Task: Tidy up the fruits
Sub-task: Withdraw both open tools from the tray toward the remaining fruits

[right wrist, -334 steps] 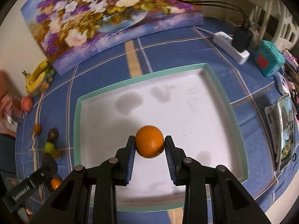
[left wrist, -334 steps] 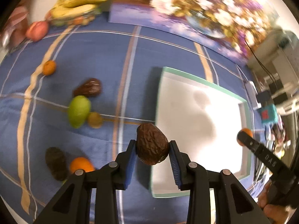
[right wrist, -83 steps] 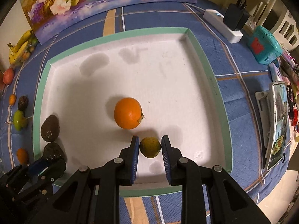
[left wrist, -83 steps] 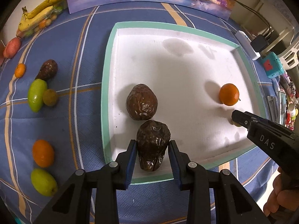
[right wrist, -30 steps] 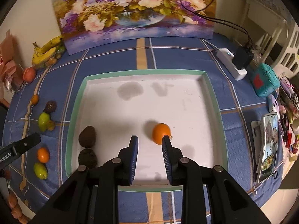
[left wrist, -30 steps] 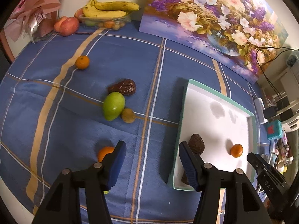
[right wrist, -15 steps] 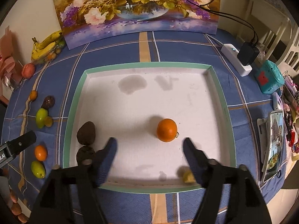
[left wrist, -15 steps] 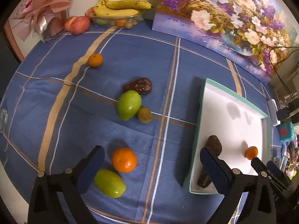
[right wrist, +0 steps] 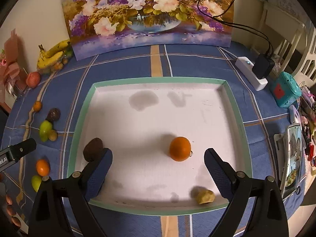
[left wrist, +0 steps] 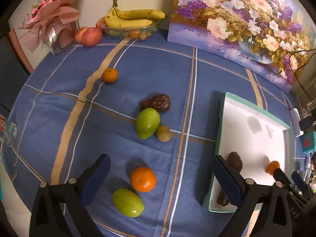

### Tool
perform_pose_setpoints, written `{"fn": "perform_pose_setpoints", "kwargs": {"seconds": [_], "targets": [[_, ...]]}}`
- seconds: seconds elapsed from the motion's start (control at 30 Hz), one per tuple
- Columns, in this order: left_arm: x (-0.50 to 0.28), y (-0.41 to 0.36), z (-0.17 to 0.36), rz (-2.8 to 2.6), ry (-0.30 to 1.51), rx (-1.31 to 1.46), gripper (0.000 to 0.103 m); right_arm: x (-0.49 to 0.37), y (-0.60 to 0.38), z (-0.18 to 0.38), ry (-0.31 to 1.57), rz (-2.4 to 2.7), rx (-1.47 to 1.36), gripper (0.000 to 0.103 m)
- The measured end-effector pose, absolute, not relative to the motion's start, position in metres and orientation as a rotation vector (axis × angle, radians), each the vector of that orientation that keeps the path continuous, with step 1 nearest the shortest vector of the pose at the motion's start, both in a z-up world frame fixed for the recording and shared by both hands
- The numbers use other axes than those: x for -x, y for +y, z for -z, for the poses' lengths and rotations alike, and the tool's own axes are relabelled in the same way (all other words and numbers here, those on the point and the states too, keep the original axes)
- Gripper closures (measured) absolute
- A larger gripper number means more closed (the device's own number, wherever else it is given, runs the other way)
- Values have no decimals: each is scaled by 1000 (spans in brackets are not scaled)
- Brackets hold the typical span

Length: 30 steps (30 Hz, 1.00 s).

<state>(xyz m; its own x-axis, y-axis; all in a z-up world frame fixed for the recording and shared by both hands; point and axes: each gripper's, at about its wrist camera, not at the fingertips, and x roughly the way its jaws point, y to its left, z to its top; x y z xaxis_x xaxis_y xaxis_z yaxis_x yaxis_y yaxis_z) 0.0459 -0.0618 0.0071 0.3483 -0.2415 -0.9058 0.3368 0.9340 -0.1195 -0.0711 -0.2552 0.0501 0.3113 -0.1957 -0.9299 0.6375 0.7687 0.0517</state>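
Note:
A white tray with a green rim (right wrist: 240, 126) (left wrist: 223, 118) holds an orange (right wrist: 180, 148), a small yellow-brown fruit (right wrist: 205, 196) and a dark avocado (right wrist: 92, 152); a second avocado is hidden behind my right finger. My right gripper (right wrist: 158, 162) is open and empty above the tray's near part. My left gripper (left wrist: 160, 169) is wide open and empty above an orange (left wrist: 142, 179) and a green fruit (left wrist: 127, 202) on the blue cloth. Further off lie a green fruit (left wrist: 147, 122), a small brown fruit (left wrist: 163, 133), a dark avocado (left wrist: 157, 102) and a small orange (left wrist: 110, 75).
Bananas in a clear box (left wrist: 132, 22), peaches (left wrist: 88, 36) and a pink bouquet (left wrist: 51, 25) stand at the back left. A flower painting (right wrist: 150, 11) leans on the wall. A power strip (right wrist: 252, 73), a teal box (right wrist: 284, 88) and a phone (right wrist: 294, 154) lie right of the tray.
Both grippers have opened wider and drawn back from the tray. The left one has swung left over the loose fruits on the cloth.

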Motion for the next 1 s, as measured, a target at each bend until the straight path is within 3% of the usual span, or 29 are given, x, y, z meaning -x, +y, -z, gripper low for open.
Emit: {"fn": "perform_pose_setpoints", "kwargs": {"seconds": [0.6,1.0], "targets": [[-52,-35,-28,347,1049,-29,0,58,-247,-56,1092,516,-509,9],[-78,8,-31,293,1028,-7,0,29,-210,-70,1036,418,-401,9]]}}
